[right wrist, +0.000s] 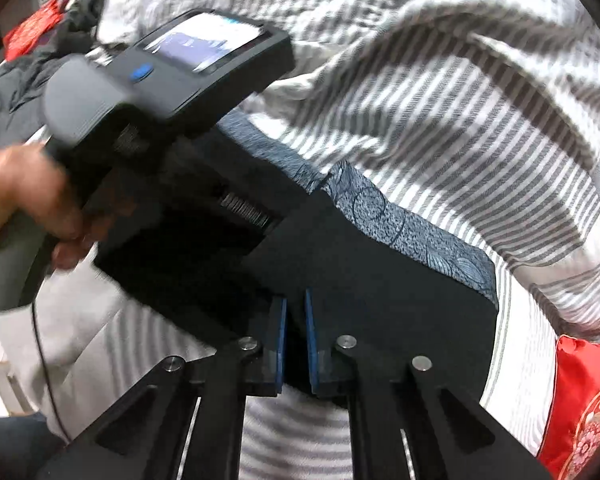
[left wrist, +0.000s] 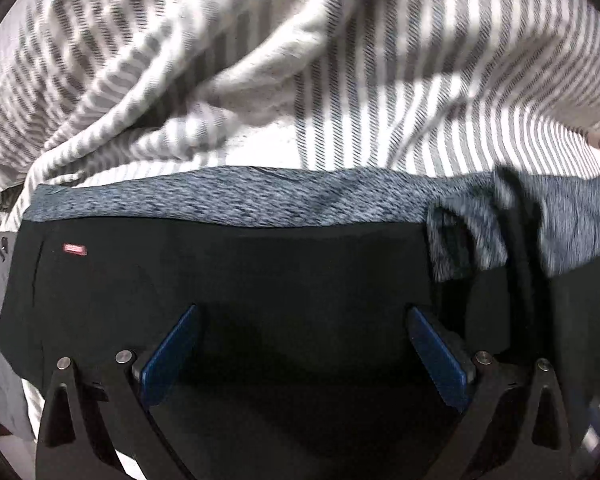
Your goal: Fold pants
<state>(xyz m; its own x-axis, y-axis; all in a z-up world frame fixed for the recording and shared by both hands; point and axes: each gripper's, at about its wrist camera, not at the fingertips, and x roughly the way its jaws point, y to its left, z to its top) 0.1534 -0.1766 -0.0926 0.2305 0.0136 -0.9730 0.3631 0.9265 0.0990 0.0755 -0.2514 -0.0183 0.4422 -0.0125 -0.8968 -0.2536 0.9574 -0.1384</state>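
Note:
Black pants (left wrist: 228,276) with a blue-grey marled waistband (left wrist: 204,204) lie flat on a striped bedcover. My left gripper (left wrist: 304,320) is open just above the black cloth, its blue pads (left wrist: 172,356) wide apart and empty. In the right wrist view the pants (right wrist: 372,280) lie folded with the waistband (right wrist: 412,236) along their far edge. My right gripper (right wrist: 296,312) is nearly closed, its blue pads pinching the near edge of the black cloth. The left gripper's body (right wrist: 168,92) hovers over the pants' left part.
A rumpled grey-and-white striped bedcover (left wrist: 420,80) lies under and behind the pants. A red embroidered cushion (right wrist: 580,400) sits at the right. Dark grey clothes (right wrist: 16,92) and a red item are piled at the far left. A hand (right wrist: 24,196) holds the left gripper's handle.

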